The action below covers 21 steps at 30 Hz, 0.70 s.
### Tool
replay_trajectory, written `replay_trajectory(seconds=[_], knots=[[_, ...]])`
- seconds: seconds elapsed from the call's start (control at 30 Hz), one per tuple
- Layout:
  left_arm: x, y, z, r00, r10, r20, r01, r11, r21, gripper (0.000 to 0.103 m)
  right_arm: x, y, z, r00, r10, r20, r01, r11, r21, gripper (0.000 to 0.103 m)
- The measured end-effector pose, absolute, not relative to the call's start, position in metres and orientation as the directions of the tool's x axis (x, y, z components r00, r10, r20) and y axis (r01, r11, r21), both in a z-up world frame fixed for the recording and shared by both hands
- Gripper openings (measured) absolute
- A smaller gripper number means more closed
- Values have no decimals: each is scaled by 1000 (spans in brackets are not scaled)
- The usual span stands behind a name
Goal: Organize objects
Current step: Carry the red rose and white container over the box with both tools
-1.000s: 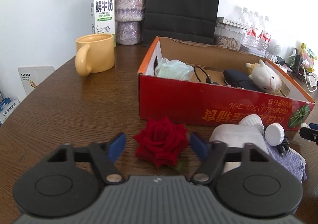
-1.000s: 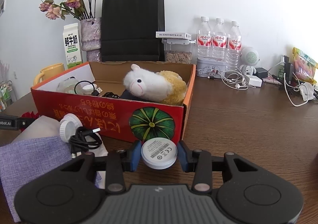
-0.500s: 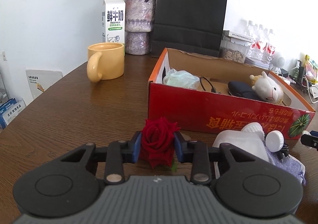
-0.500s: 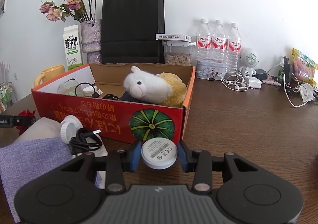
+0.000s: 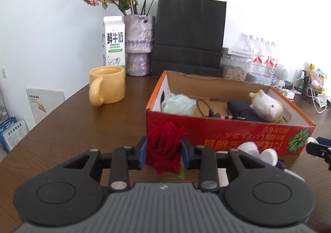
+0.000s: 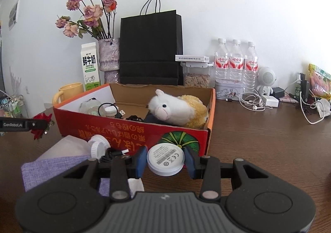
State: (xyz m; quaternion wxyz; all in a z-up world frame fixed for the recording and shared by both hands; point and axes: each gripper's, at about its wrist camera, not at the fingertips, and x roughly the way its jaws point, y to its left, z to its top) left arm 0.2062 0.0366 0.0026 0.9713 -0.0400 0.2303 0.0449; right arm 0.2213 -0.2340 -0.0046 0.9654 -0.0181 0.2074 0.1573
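Observation:
My left gripper [image 5: 164, 152] is shut on a red rose [image 5: 165, 146], held just above the wooden table in front of the near left corner of the red cardboard box [image 5: 227, 131]. My right gripper [image 6: 165, 160] is shut on a white round disc [image 6: 165, 159] with a label on its face, held before the box's front wall [image 6: 132, 129]. Inside the box lie a plush alpaca [image 6: 175, 108], a dark pouch [image 5: 242, 108], cables and a pale green bundle [image 5: 179, 103]. The left gripper's tip and the rose [image 6: 40, 123] show at the left edge of the right wrist view.
A lilac cloth [image 6: 53, 166], white caps [image 6: 98, 147] and a black cable [image 6: 112, 153] lie before the box. Behind it stand a yellow mug [image 5: 107, 86], milk carton [image 5: 113, 41], vase of dried roses [image 5: 138, 44], black paper bag [image 5: 189, 36], seed jar and water bottles [image 6: 235, 63].
The left gripper's jaws closed on the rose and lifted it off the table. Both grippers rose slightly, the right one keeping its hold on the disc.

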Motion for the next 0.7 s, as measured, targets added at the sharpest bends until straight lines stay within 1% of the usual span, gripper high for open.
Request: replay_trajectory(seconds=[0.2, 0.37, 0.7], knots=[[212, 22, 24, 918, 24, -397, -51, 997, -58, 34, 226, -218, 16, 874, 332, -355, -351, 936, 14, 38], [225, 10, 38, 929, -8, -370, -16, 998, -61, 34, 237, -203, 31, 879, 354, -320, -374, 927, -2, 38], [261, -7, 48, 933, -48, -357, 28, 998, -60, 34, 273, -171, 41, 880, 366, -302, -389, 921, -17, 38]])
